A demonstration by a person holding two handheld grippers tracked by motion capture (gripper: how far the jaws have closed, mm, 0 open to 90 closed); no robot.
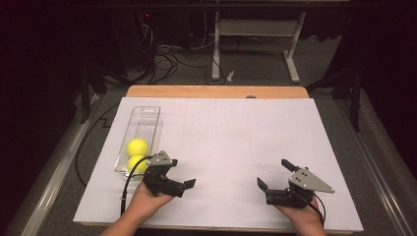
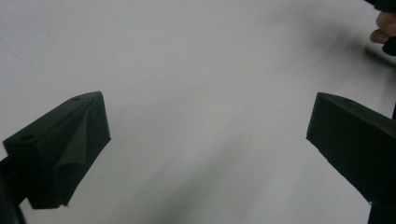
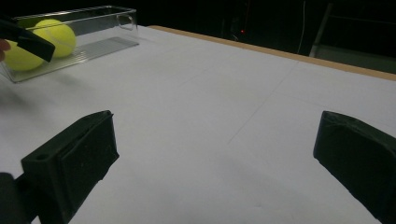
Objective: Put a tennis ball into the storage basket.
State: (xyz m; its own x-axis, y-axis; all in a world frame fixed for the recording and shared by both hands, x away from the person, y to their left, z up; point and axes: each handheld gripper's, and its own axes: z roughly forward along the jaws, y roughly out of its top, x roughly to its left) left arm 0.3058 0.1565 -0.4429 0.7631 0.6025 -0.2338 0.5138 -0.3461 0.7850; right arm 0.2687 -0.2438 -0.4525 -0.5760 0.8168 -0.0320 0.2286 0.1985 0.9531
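I hold a claw in each hand, low over the near edge of the bench point(image 1: 221, 147), which is covered by a white sheet. My right claw point(image 1: 275, 175) is nearest me on the right, spread wide with nothing between its jaws. My left claw point(image 1: 179, 176) sits near the front left, also wide open and empty, angled toward the middle of the bench.

Just beyond my left claw lies a clear plastic tray point(image 1: 147, 115), long and narrow, running away from me. Two yellow tennis balls point(image 1: 137, 146) rest in its near end, touching one another; the nearer is partly hidden behind my claw.

I judge a ball to be light, springy and fuzzy, so it should grip well. I would take it across its widest middle, from above, since the tray walls crowd its sides.
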